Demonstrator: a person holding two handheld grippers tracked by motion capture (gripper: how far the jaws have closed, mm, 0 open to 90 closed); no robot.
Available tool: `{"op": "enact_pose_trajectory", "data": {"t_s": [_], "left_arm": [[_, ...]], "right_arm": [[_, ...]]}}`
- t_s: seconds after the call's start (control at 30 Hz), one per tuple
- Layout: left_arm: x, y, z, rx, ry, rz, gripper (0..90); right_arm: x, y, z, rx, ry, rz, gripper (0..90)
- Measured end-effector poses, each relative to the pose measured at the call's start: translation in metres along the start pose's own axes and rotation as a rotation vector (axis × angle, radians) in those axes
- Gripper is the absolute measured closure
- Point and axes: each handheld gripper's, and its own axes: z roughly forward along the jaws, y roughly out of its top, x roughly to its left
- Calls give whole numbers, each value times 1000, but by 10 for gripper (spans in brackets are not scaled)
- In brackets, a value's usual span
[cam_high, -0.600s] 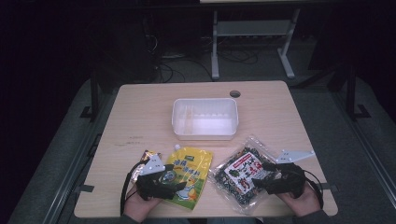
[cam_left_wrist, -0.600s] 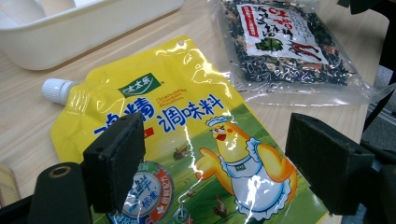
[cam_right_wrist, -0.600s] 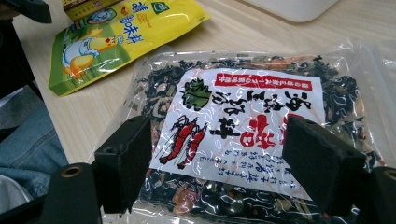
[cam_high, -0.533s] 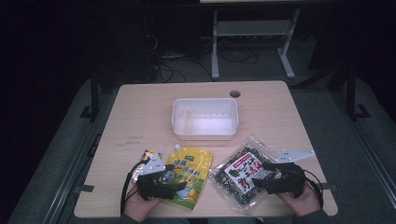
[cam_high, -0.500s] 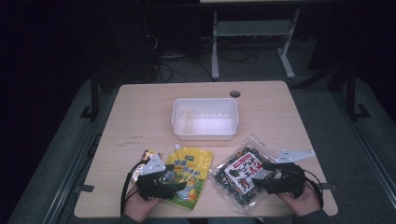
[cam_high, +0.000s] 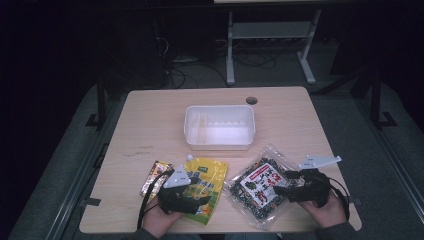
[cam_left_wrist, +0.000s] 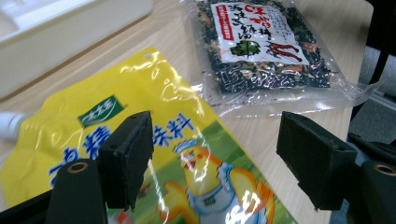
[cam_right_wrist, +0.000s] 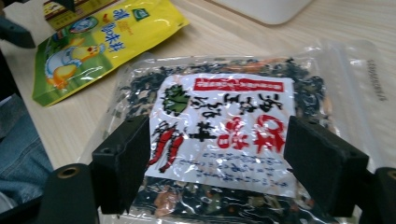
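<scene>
the left claw (cam_high: 192, 192) sits over the near end of the yellow pouch (cam_high: 205, 185), and its jaws stand spread. in the left gripper view one black jaw hangs above the printed face of the pouch, while the other jaw stands past the pouch's edge, over bare desk (cam_high: 150, 125). the pads press on nothing. the pouch lies flat directly under and ahead of this claw, with its long axis running away from the claw toward the white tray (cam_high: 220, 144). a small brown sachet (cam_high: 154, 176) lies just beside the pouch, on the side away from the right claw.

the right claw (cam_high: 280, 189) sits at the near edge of the clear bag of dark dried flakes (cam_high: 260, 187), jaws likewise spread wide. in the right gripper view both jaws straddle the white label (cam_right_wrist: 219, 126) of the bag, one at each side, with the bag lying flat beneath them and not pinched. the bag extends ahead of this claw, its far corner pointing toward the tray.

governing relation: each packet lies ahead of and below its own claw, and the tray lies beyond both packets, roughly midway between the two claws. the left claw is the nearer one to the pouch; the right claw is the nearer one to the bag. judgement: a grasp calls for each claw to drop onto its packet's near edge, since both packets lie flat on the desk and offer only a thin edge.
</scene>
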Motion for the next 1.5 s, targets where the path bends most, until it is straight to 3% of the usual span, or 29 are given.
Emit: {"op": "enact_pose_trajectory", "data": {"t_s": [0.17, 0.37, 0.6, 0.67, 0.7, 0.8, 0.9, 1.1, 1.17, 1.33, 1.37, 1.5], "left_arm": [[-3, 11, 12, 24, -21, 3, 284], [-5, 21, 24, 49, -33, 8, 264], [-9, 33, 44, 109, -46, 16, 317], [-10, 37, 51, 131, -48, 7, 336], [-10, 38, 54, 136, -53, 4, 347], [-13, 42, 63, 153, -62, 10, 354], [-17, 46, 75, 191, -61, 18, 380], [-18, 47, 86, 230, -68, 12, 417], [-19, 47, 90, 248, -67, 10, 424], [-20, 48, 93, 259, -70, 13, 434], [-20, 48, 93, 260, -70, 14, 438], [-20, 47, 94, 260, -76, 6, 441]], "right_arm": [[-15, 10, -9, -5, -43, 43, 216], [-26, 16, -15, -4, -55, 77, 216], [-48, 20, -13, 37, -107, 126, 254], [-55, 18, -12, 55, -105, 150, 288], [-61, 14, -12, 90, -118, 173, 315], [-65, 9, -13, 109, -126, 182, 328], [-72, 1, -18, 145, -138, 245, 336], [-80, -10, -26, 161, -169, 290, 353], [-85, -16, -30, 167, -163, 318, 378], [-89, -23, -32, 170, -138, 337, 434], [-93, -27, -31, 173, -115, 367, 461], [-96, -32, -30, 170, -69, 400, 531]]}}
